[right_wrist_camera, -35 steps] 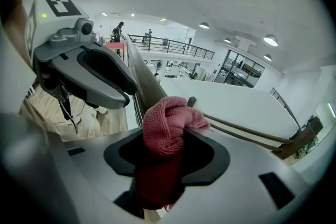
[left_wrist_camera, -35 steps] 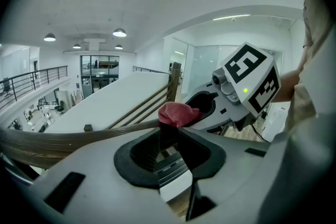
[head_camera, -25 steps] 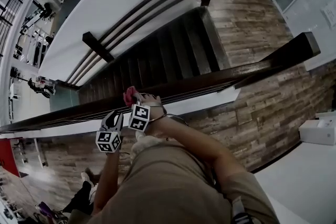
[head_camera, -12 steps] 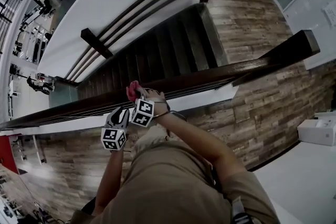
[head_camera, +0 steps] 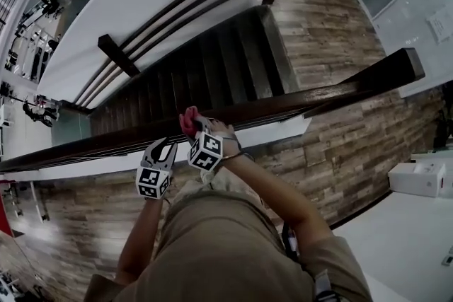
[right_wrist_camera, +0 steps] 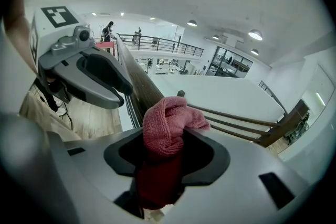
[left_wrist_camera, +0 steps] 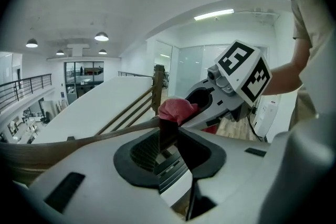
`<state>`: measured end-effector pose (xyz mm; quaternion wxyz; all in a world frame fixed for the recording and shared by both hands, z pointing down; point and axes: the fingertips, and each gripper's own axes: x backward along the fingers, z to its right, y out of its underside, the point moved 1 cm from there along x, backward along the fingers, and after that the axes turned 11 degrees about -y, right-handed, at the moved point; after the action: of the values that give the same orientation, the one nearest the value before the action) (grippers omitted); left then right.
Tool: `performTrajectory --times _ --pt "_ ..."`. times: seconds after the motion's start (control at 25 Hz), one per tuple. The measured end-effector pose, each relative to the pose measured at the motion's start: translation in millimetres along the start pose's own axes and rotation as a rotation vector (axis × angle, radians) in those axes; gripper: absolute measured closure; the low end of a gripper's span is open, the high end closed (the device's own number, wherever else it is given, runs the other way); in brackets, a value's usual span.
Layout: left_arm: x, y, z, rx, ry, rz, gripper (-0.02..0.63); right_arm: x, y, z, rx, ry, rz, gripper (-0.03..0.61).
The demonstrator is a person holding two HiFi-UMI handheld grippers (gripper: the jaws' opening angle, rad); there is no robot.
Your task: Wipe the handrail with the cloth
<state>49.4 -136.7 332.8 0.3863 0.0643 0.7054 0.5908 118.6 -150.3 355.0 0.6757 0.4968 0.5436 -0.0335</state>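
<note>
Dark wooden handrail (head_camera: 283, 106), bunched pink cloth (head_camera: 188, 122)

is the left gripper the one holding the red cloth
No, the cloth is clamped between the jaws of the right gripper, as the right gripper view shows.

Cloth (head_camera: 188, 122) on handrail (head_camera: 297, 104), staircase (head_camera: 212, 67) beyond

Cool, even light comes from round ceiling lamps (right_wrist_camera: 255, 34) and a strip light (left_wrist_camera: 213, 14). All 3 views bow at the edges; both gripper views darken to black corners. The stairs (head_camera: 212, 74) sit in shadow.
</note>
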Motion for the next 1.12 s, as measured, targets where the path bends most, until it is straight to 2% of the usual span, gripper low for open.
performTrajectory --times 0.12,0.36,0.6,1.12 --pt "-7.4 5.7 5.5 0.000 0.011 0.006 0.500 5.9 8.7 6.3 -0.027 0.027 0.016 0.380" --pt "-6.5 6.5 22.1 -0.022 0.037 -0.017 0.500 16.5 23.2 13.1 -0.060 0.025 0.002 0.380" --pt "-13.6 -10.6 39.3 -0.029 0.019 -0.025 0.500 30.2 35.9 21.0 -0.045 -0.019 -0.012 0.380" --pt "-70.4 -42.7 135.8 0.007 -0.029 -0.058 0.500 79.8 103.7 69.7 0.003 -0.090 -0.007 0.380"
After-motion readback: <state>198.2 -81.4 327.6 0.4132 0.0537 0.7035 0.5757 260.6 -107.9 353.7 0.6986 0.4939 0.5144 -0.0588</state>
